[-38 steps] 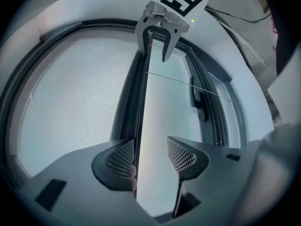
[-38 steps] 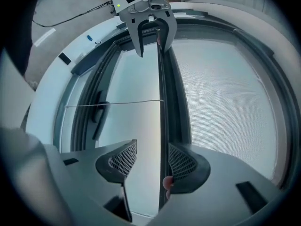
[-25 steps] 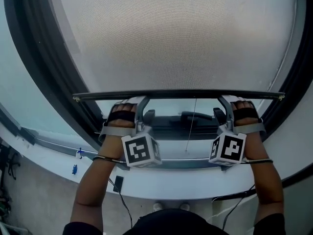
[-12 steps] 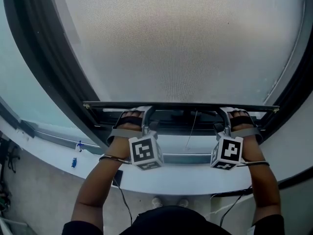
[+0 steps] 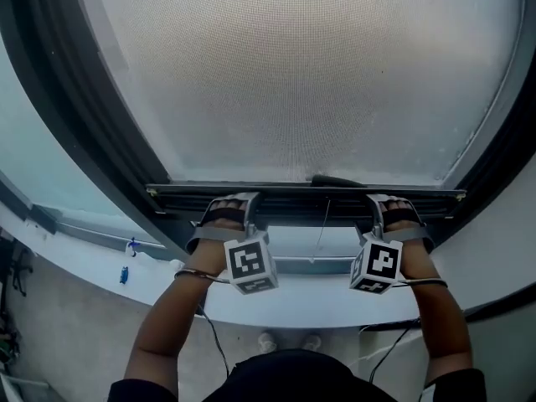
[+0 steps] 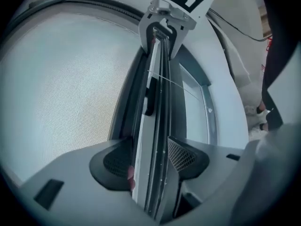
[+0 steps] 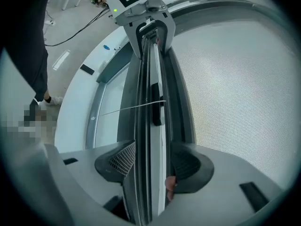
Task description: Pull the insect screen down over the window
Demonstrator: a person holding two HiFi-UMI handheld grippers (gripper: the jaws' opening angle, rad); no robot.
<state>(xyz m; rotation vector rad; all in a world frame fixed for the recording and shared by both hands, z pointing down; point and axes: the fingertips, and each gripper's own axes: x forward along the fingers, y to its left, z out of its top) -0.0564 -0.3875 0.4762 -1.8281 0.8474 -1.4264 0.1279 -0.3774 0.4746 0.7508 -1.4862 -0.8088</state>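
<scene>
The insect screen (image 5: 301, 82) covers nearly the whole window, its mesh blurring whatever lies beyond. Its dark pull bar (image 5: 310, 198) sits low, near the bottom edge of the window frame (image 5: 75, 124), with a narrow strip of glass (image 5: 293, 239) uncovered beneath. The left gripper (image 5: 243, 208) and right gripper (image 5: 378, 208) hold the bar towards its two ends, each with its fingers (image 6: 113, 164) pinching the bar between the pads. A thin cord (image 5: 321, 229) hangs from the bar's middle; its lower end is hard to make out.
</scene>
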